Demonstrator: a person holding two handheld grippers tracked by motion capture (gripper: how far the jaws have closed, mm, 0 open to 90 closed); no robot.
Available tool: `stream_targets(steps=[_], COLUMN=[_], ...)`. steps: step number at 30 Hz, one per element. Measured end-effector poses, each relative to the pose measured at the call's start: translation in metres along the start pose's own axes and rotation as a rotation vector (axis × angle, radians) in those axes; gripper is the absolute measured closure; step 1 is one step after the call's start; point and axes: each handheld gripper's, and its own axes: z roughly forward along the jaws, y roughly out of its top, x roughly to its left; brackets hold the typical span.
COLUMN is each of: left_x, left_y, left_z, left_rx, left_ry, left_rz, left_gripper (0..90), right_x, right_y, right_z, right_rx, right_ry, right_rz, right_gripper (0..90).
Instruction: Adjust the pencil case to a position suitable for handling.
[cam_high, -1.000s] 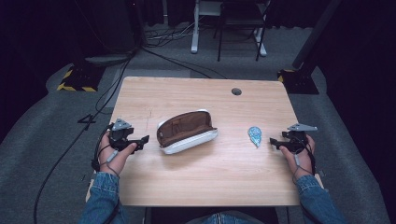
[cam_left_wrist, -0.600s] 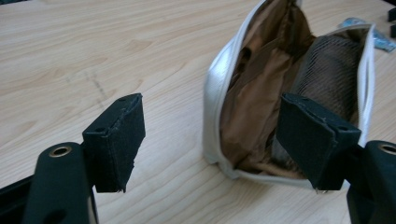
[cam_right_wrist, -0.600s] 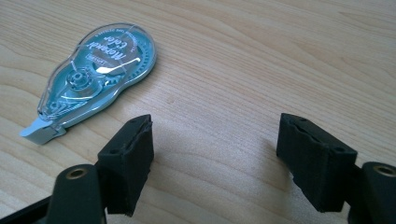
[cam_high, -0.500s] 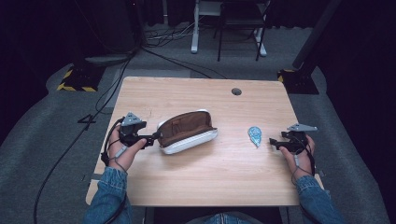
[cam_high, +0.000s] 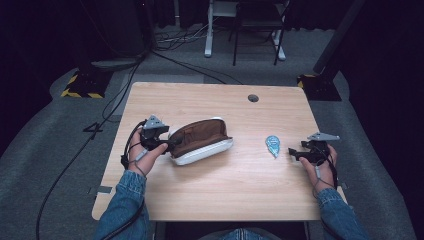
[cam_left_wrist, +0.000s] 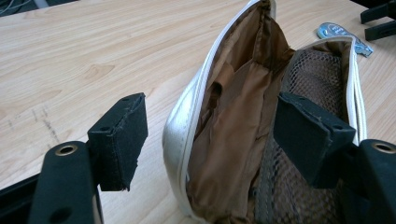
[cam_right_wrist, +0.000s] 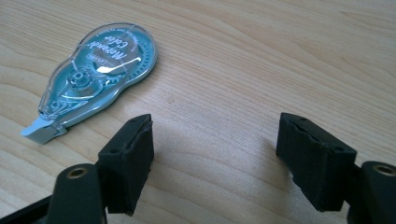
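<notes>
Tabletop (cam_high: 215, 195) of pale wood took up the middle of the high view, and from up there the whole layout was plain: a pouch (cam_high: 200, 141) lay left of centre, a small blue tape dispenser (cam_high: 272, 145) lay well to its right, and a round cable hole (cam_high: 253, 98) sat near the far edge. Dark floor with cables and a chair frame stood beyond.

What the overhead camera could not give, the left gripper view did: the pouch (cam_left_wrist: 261, 116) gaped open toward that camera, showing a brown fabric lining, a mesh pocket on one inner wall and white piping along the rim, with a white outer shell. The right gripper view gave the dispenser (cam_right_wrist: 95, 77) close up, a clear teal teardrop lying flat on the wood with gears visible inside, lettering on its broad end and a pale tip pointing away from that end.

The left gripper (cam_high: 162, 141) sat at the pouch's left end, held low over the table by a hand with the denim sleeve angled in from below. Its jaws stood wide apart, one outside the white shell and one over the mesh side, so that the near end lay between them, unclamped. The right gripper (cam_high: 297, 152) rested near the table's right edge, just beside the dispenser, jaws spread over bare wood and holding nothing.
</notes>
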Motion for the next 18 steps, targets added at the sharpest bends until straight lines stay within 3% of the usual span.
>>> stream_targets(steps=[18], left_x=[0.016], left_y=[-0.006], left_z=[0.031], left_rx=[0.010], left_ry=[-0.041], left_rz=[-0.014], left_gripper=[39.5], right_x=[0.000], right_y=[0.000], right_z=[0.000], right_rx=[0.000], right_ry=[0.000], right_rz=[0.000], right_gripper=[27.9])
